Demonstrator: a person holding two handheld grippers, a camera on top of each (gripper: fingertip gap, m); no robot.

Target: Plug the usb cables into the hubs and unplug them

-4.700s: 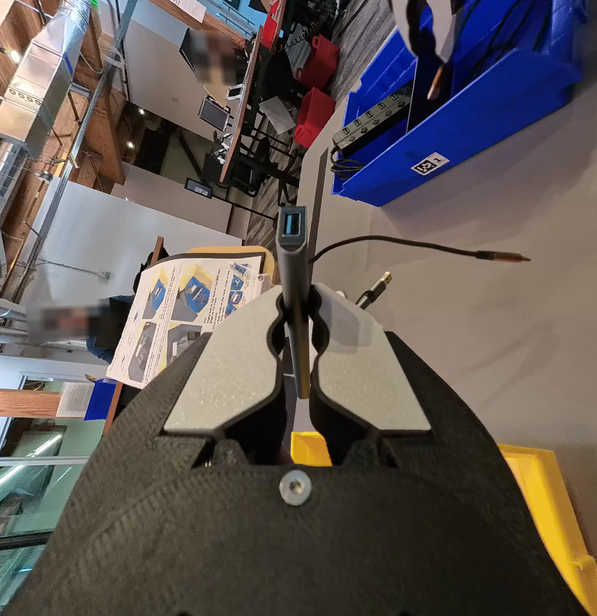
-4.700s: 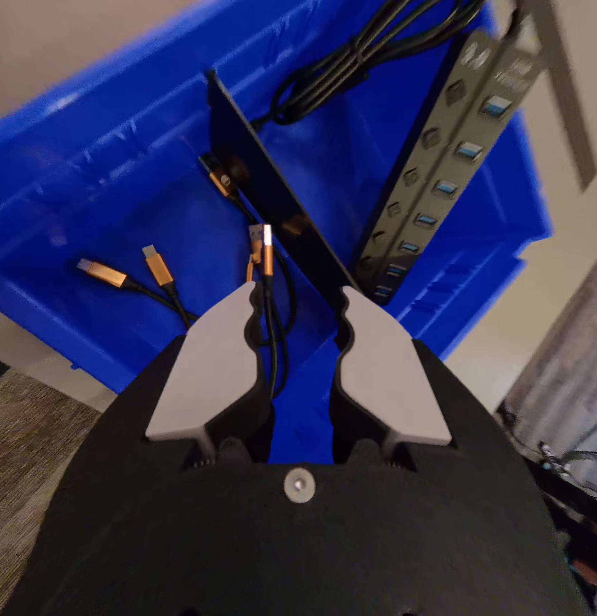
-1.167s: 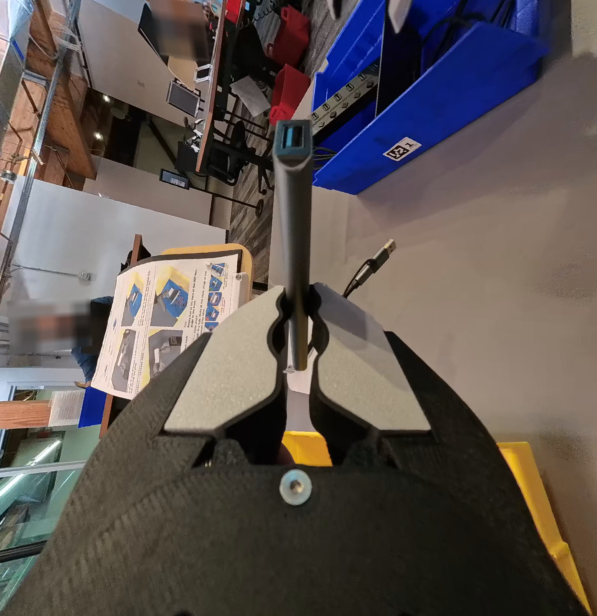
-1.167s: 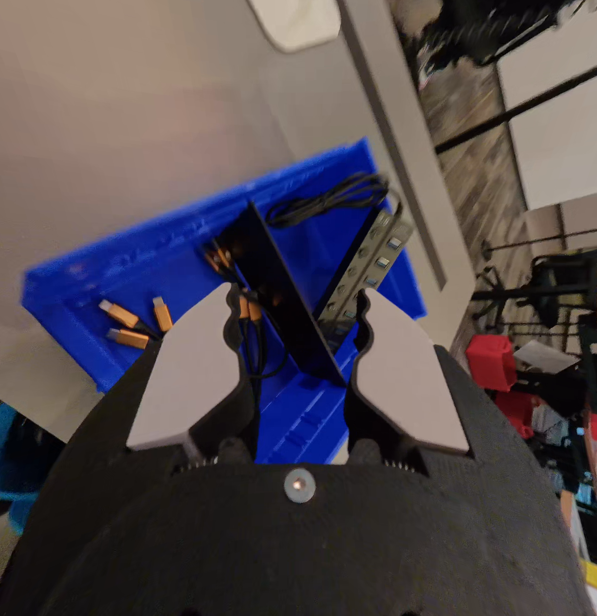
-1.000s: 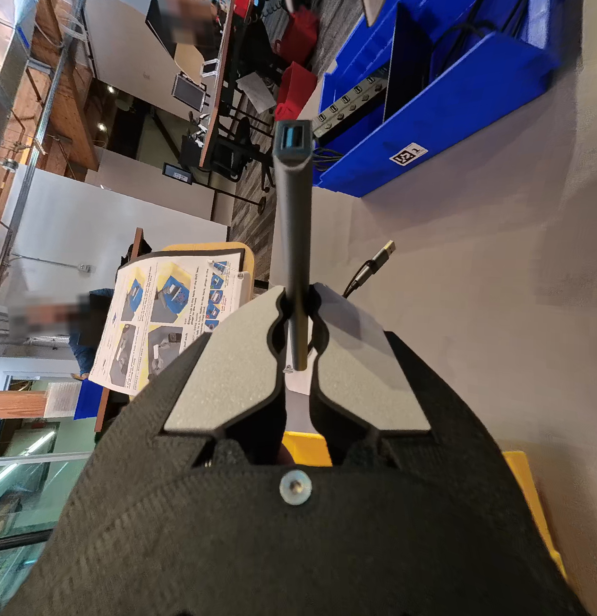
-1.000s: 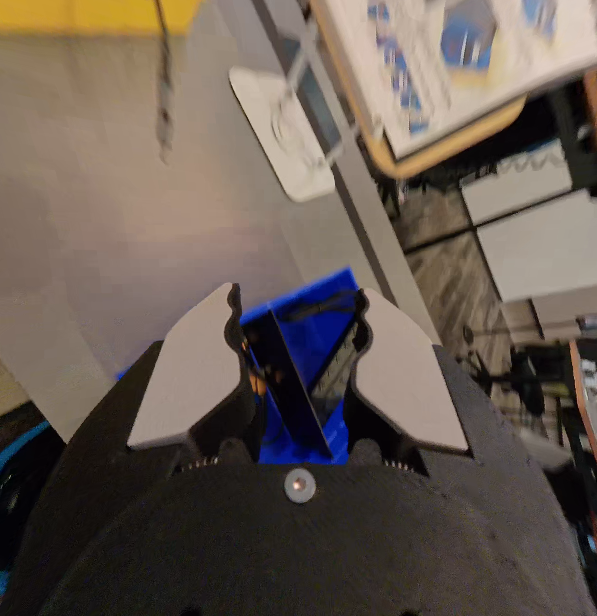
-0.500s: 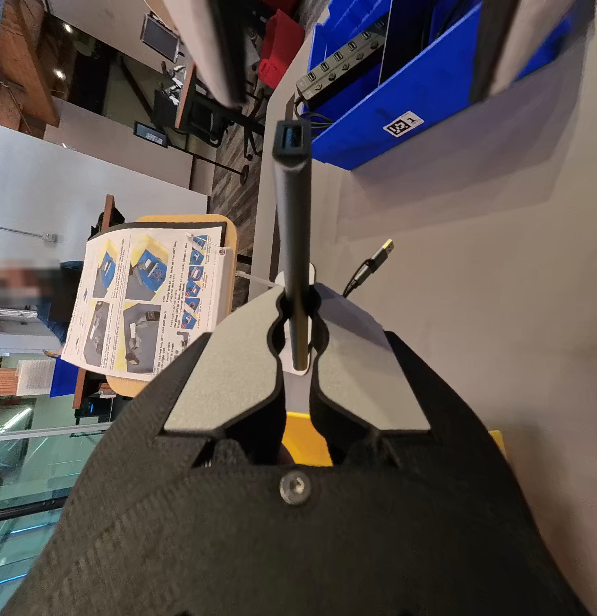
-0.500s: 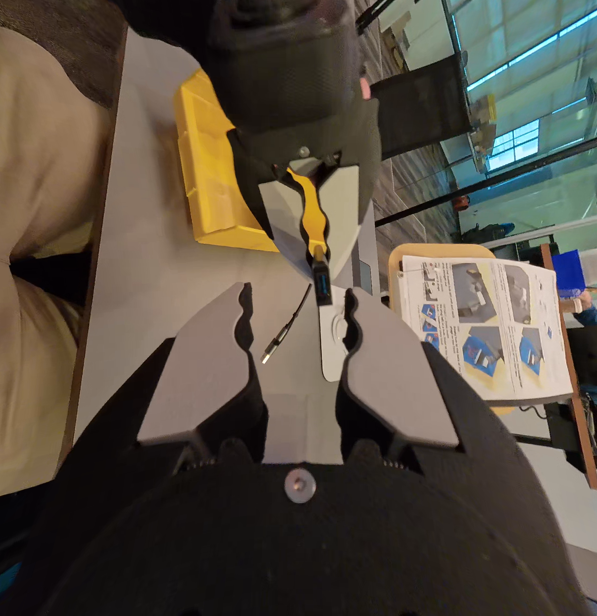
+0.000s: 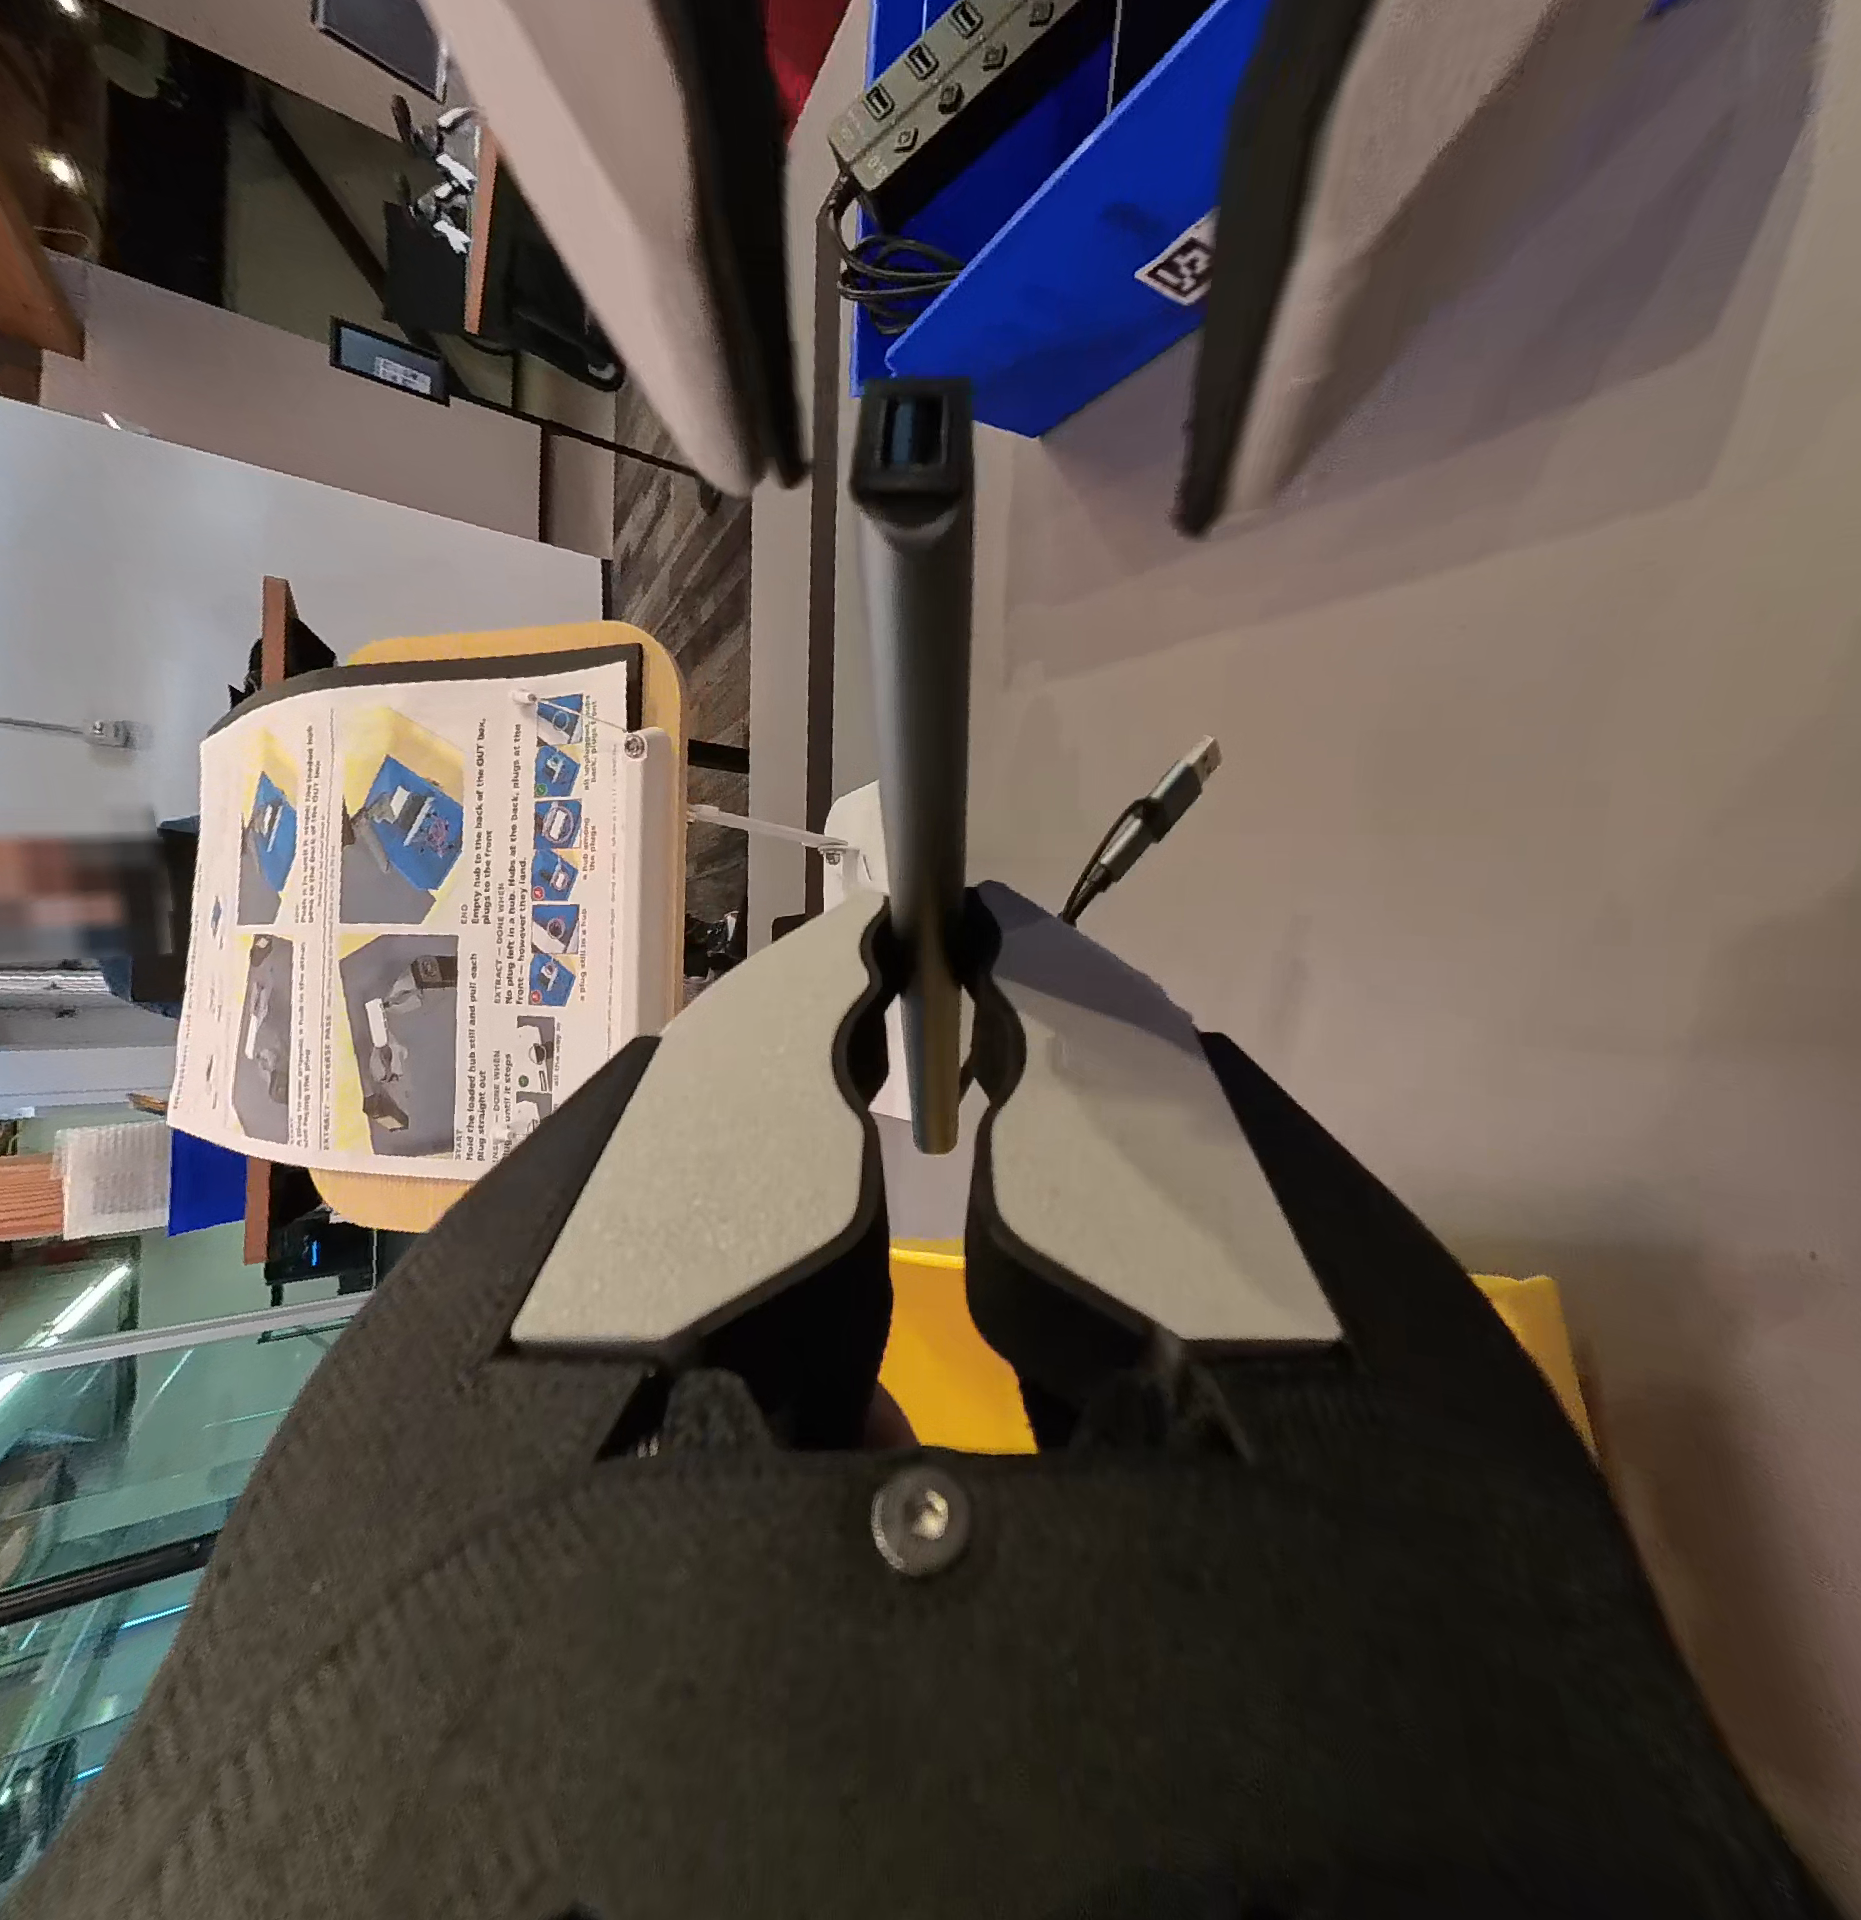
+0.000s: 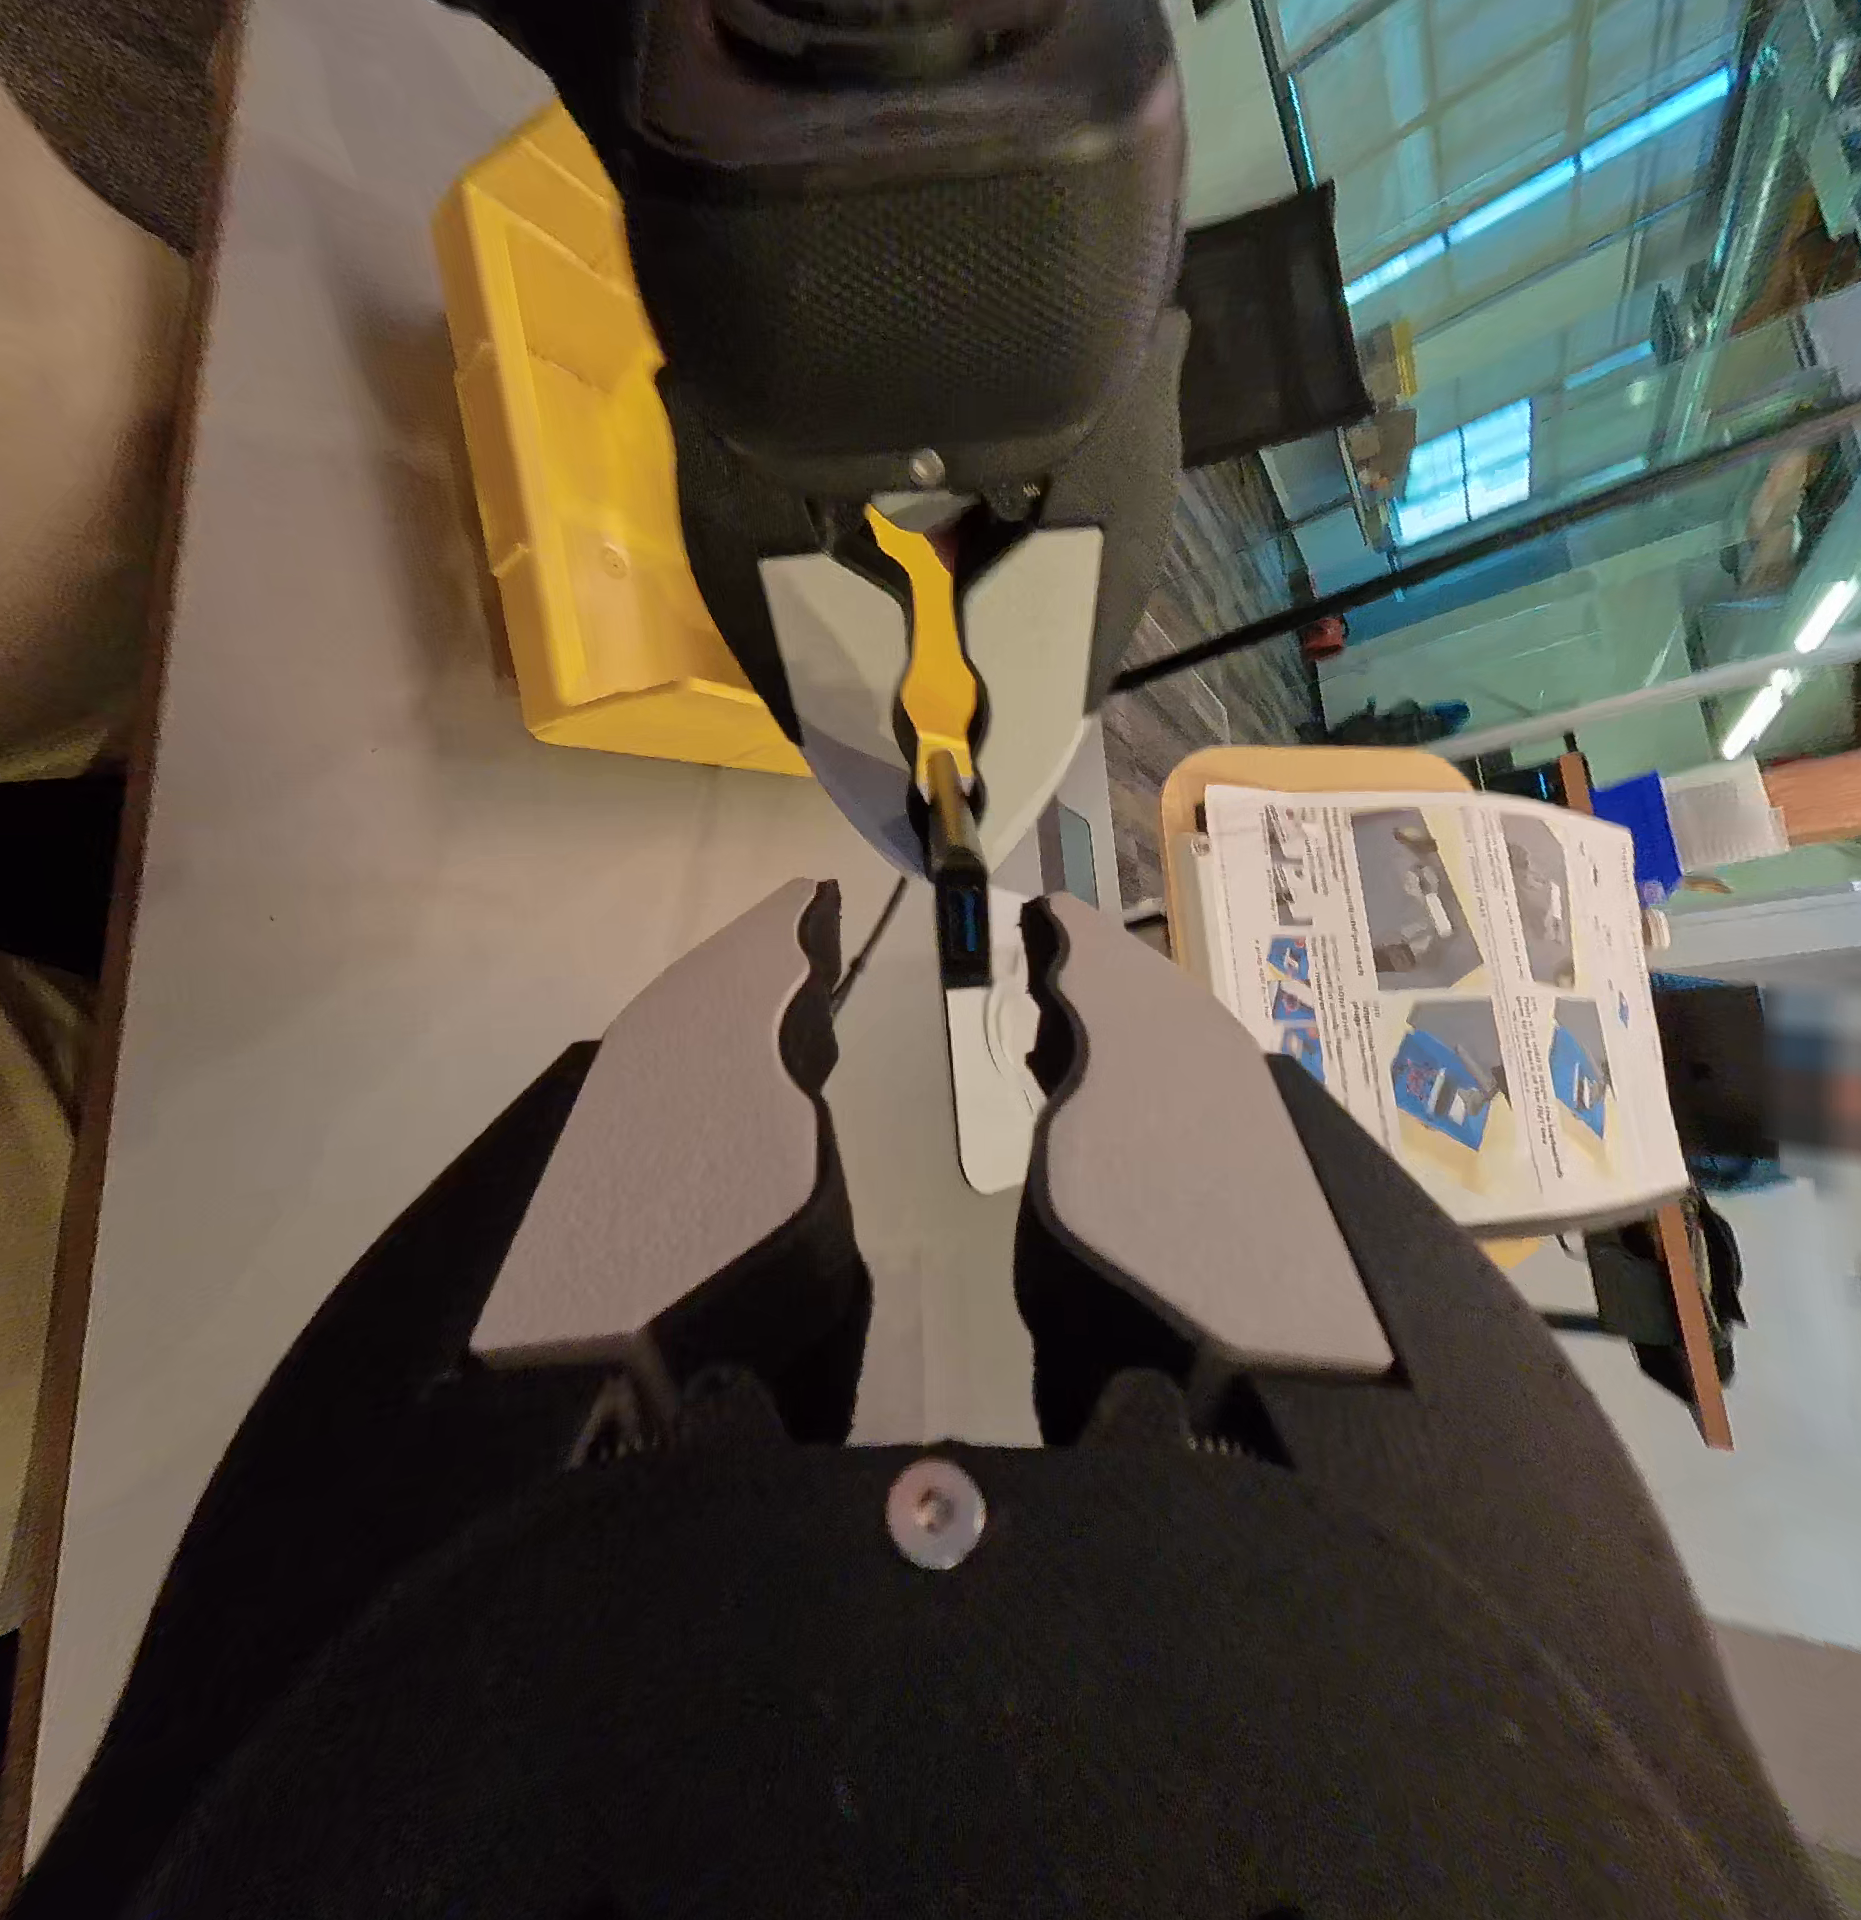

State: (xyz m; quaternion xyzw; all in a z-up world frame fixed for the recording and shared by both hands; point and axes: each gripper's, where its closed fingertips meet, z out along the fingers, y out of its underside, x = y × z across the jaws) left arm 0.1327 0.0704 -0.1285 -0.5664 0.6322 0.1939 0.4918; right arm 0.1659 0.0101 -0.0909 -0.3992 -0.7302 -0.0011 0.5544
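Note:
My left gripper [image 9: 931,925] is shut on a slim dark grey USB hub [image 9: 915,675], held edge-on and pointing away, with a blue port at its far end. My right gripper [image 10: 926,914] is open and faces the left gripper [image 10: 941,821]. The hub's port end [image 10: 962,925] sits between the right fingertips without touching them. In the left wrist view the right gripper's fingers [image 9: 614,208] flank the hub's tip. A loose USB cable plug [image 9: 1175,800] lies on the grey table beside the hub; the cable also shows in the right wrist view [image 10: 864,956].
A blue bin [image 9: 1061,260] holding another hub [image 9: 936,94] stands at the table's far side. A yellow bin [image 10: 573,520] sits behind the left gripper. A white pad [image 10: 993,1101] lies under the hub. An instruction sheet [image 10: 1425,987] stands off the table edge. Spacing between my two grippers at the tips: around 8 centimetres.
My right gripper swung away from the blue bin to face the left gripper, moved closer, and its jaws narrowed around the hub's end. The left gripper kept holding the hub.

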